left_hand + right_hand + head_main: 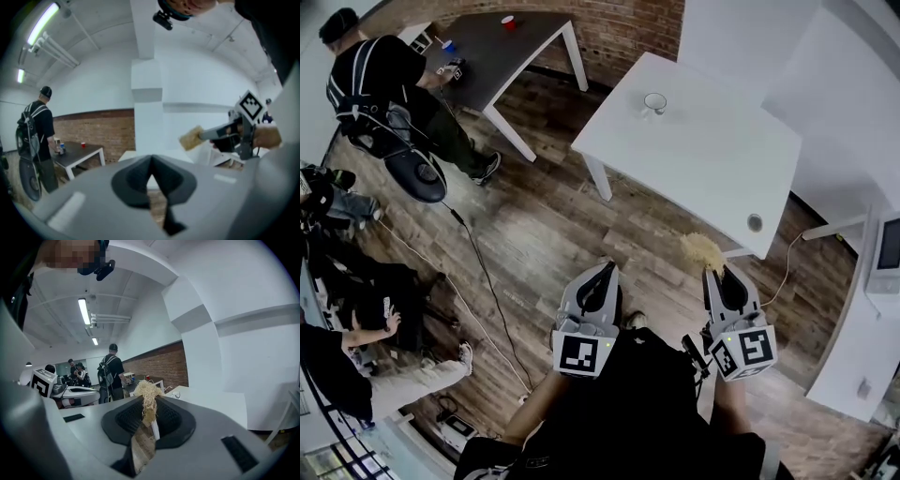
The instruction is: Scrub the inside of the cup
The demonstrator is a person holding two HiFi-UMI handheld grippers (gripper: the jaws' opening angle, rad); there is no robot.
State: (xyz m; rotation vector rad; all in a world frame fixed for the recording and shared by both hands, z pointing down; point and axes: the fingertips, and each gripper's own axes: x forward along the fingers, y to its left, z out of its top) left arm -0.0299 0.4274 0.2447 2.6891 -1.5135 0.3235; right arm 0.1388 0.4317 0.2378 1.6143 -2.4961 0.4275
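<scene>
One scrubber [148,391] sits pinched in the right claw [149,405].

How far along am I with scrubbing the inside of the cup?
Done: the tan fibrous scrubbing pad is clamped in the right gripper. In hand: nothing more, as the left gripper is shut and empty. Left: all the work on the cup. The small white cup stands untouched on the white table, well ahead of both grippers, so approaching, steadying and scrubbing remain.

Person is wearing a black top [628,412]; left tool [607,269] and right tool [719,274] are showing grey shells (black-and-white marker cubes [578,353] [743,349]).
</scene>
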